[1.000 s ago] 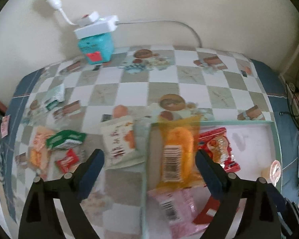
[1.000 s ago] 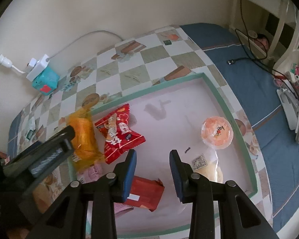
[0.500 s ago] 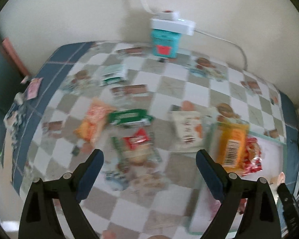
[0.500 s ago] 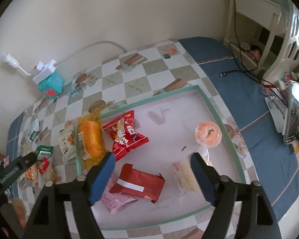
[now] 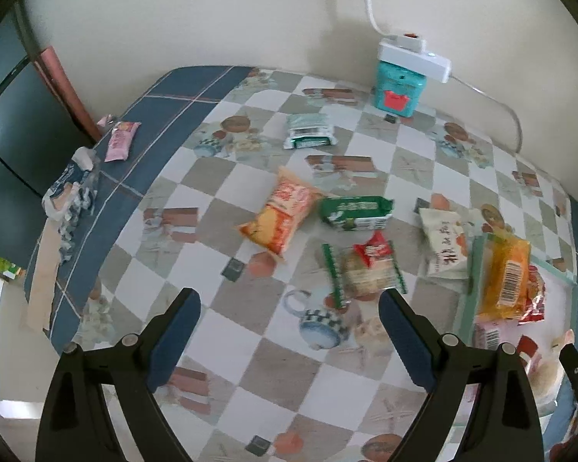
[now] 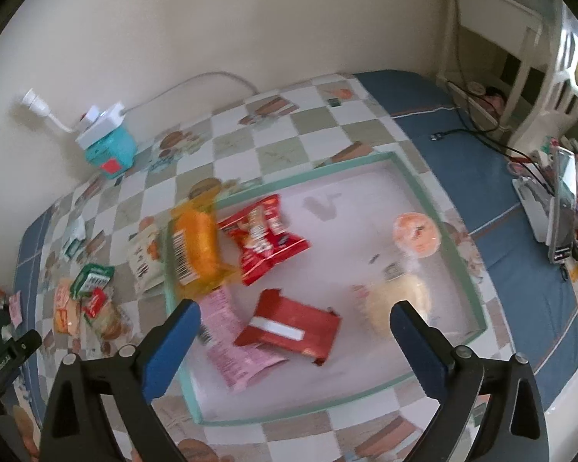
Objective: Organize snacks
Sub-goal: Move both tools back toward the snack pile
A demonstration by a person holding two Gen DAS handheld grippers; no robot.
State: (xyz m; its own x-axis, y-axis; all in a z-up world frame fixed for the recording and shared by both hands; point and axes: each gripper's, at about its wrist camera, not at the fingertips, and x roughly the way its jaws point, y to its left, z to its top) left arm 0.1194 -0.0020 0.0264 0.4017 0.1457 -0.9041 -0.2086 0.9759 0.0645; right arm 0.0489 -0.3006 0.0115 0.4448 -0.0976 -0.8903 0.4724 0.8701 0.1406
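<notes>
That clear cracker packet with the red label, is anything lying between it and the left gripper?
Nothing visible. The left gripper hangs open above bare tablecloth, and the cracker packet lies just beyond its fingertips, with no other snack between.

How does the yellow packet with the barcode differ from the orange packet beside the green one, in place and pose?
The yellow barcode packet lies across the tray's green rim, partly inside and against the red bag; the orange packet lies flat on the checkered cloth, outside the tray. The yellow one shows its barcode side; the orange one shows a printed face with no barcode in sight. Both are sealed, and no tool touches either.
</notes>
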